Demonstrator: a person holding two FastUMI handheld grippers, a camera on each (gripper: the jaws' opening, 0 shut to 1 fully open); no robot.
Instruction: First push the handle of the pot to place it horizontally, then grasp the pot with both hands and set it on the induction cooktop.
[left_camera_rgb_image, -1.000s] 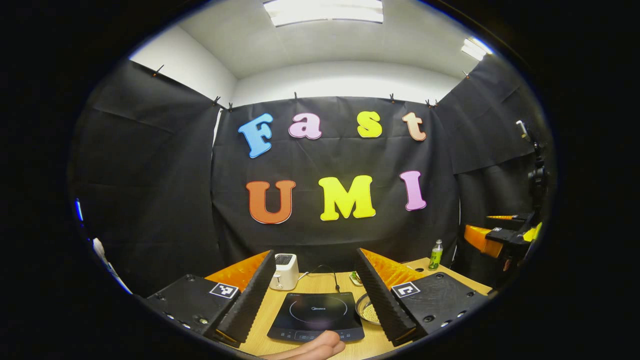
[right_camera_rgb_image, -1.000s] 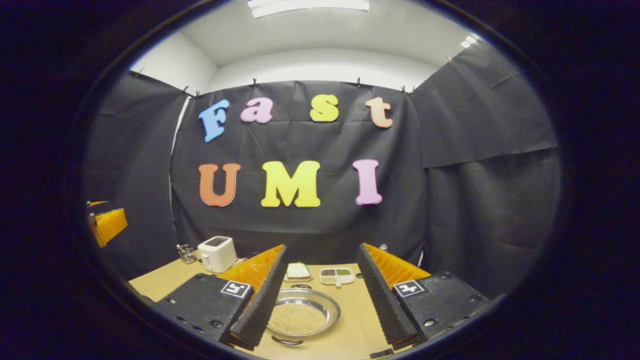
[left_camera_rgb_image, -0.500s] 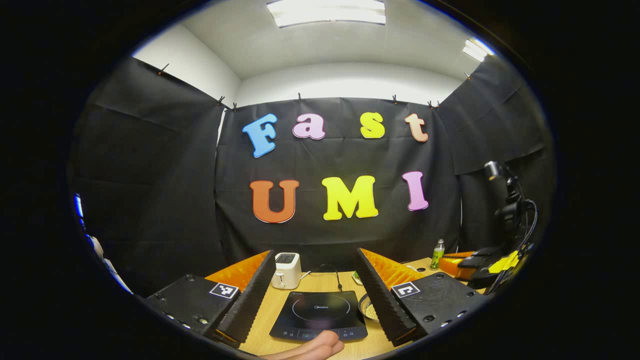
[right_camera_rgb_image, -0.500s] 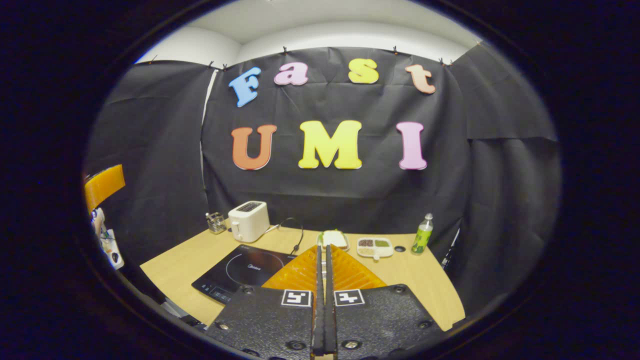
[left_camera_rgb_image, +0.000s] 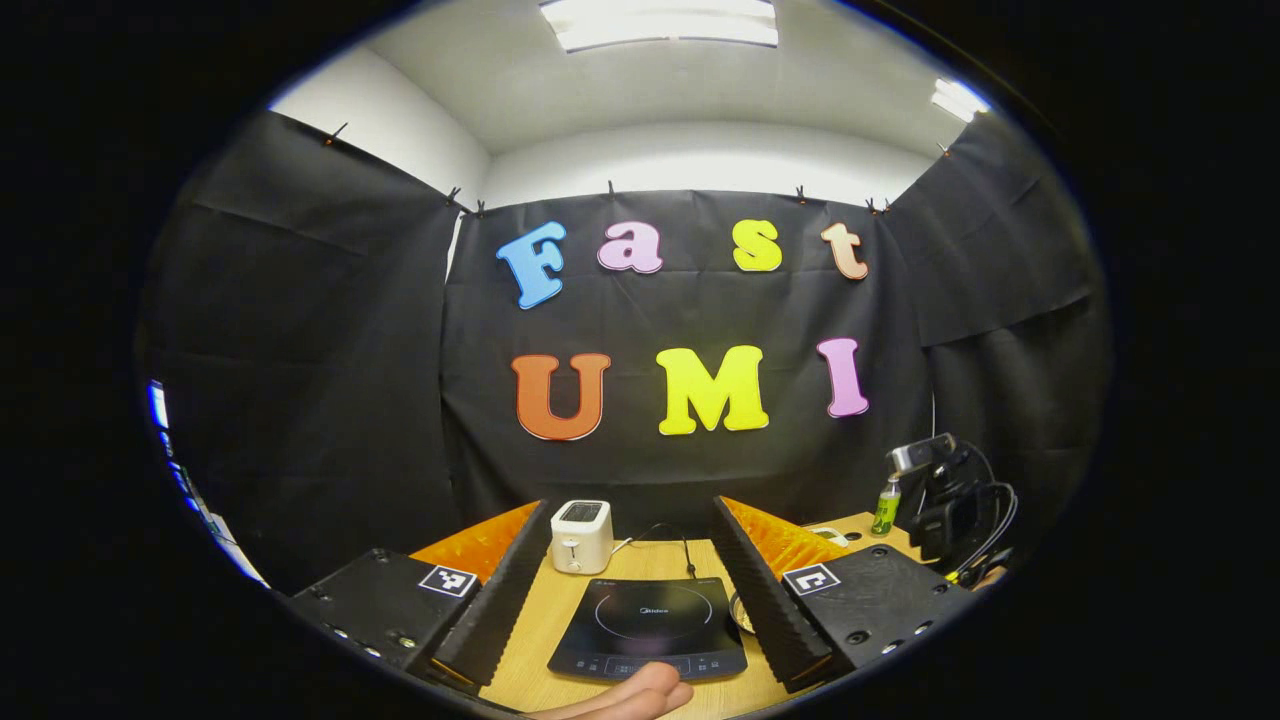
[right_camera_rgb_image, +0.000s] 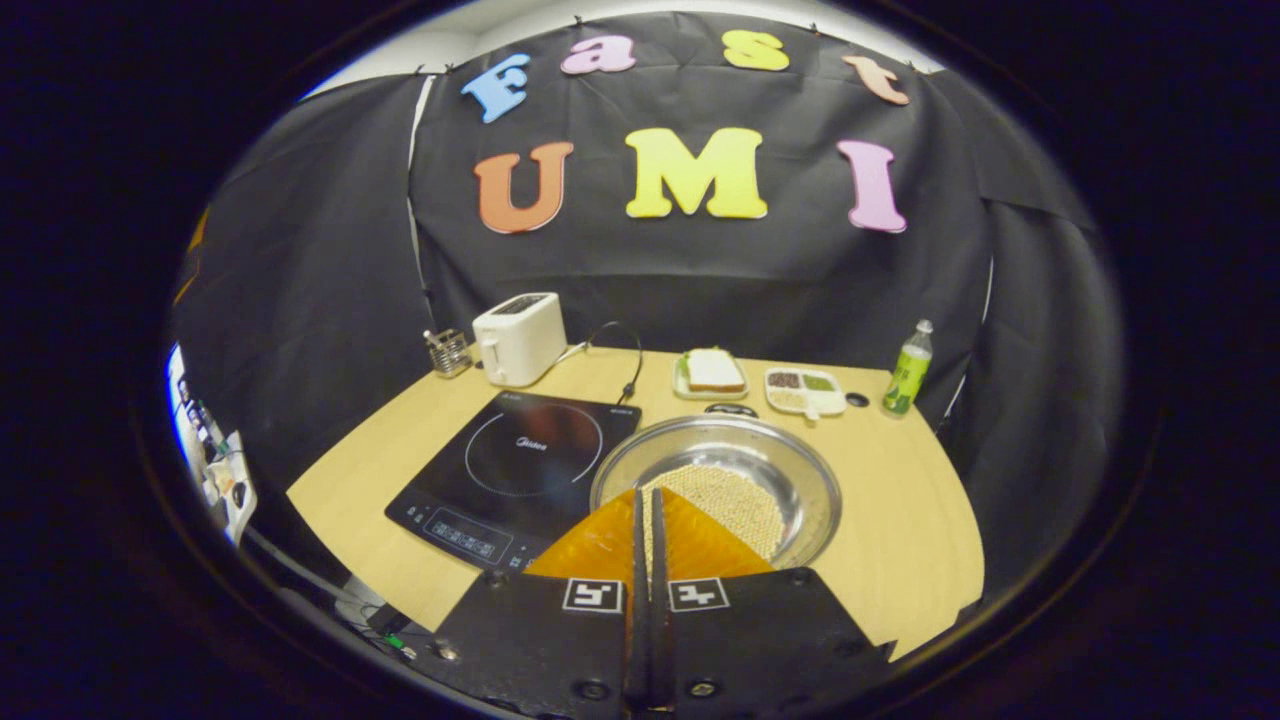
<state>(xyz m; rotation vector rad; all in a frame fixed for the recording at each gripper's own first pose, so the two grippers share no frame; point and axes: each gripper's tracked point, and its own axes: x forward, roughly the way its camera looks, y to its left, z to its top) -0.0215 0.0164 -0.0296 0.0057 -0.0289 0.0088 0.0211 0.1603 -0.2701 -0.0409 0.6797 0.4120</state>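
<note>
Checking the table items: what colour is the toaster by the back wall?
White toaster, clearest in the right gripper view.

Bright ceiling panels (left_camera_rgb_image: 660, 22) light my booth evenly from above; the pot (right_camera_rgb_image: 722, 488) glints softly. Both fisheye pictures bend hard at their edges, sharp in the middle.

Shiny silver round metal pot (right_camera_rgb_image: 716, 480), pale beige grains inside. Glossy black flat induction cooktop (right_camera_rgb_image: 517, 465), thin white ring and white markings on top. Light tan wooden table (right_camera_rgb_image: 900, 520). White boxy toaster (right_camera_rgb_image: 518, 338), black cord (right_camera_rgb_image: 620, 355) trailing. Green plastic bottle (right_camera_rgb_image: 906, 372), white cap. White compartment tray (right_camera_rgb_image: 805, 390) with dark brown, green, pale fillings. White plate (right_camera_rgb_image: 711, 372) bearing pale bread slice. Black-and-white square marker tags on gripper bodies. Same black induction cooktop (left_camera_rgb_image: 648, 640) and white toaster (left_camera_rgb_image: 581, 535) in left gripper view.
</note>
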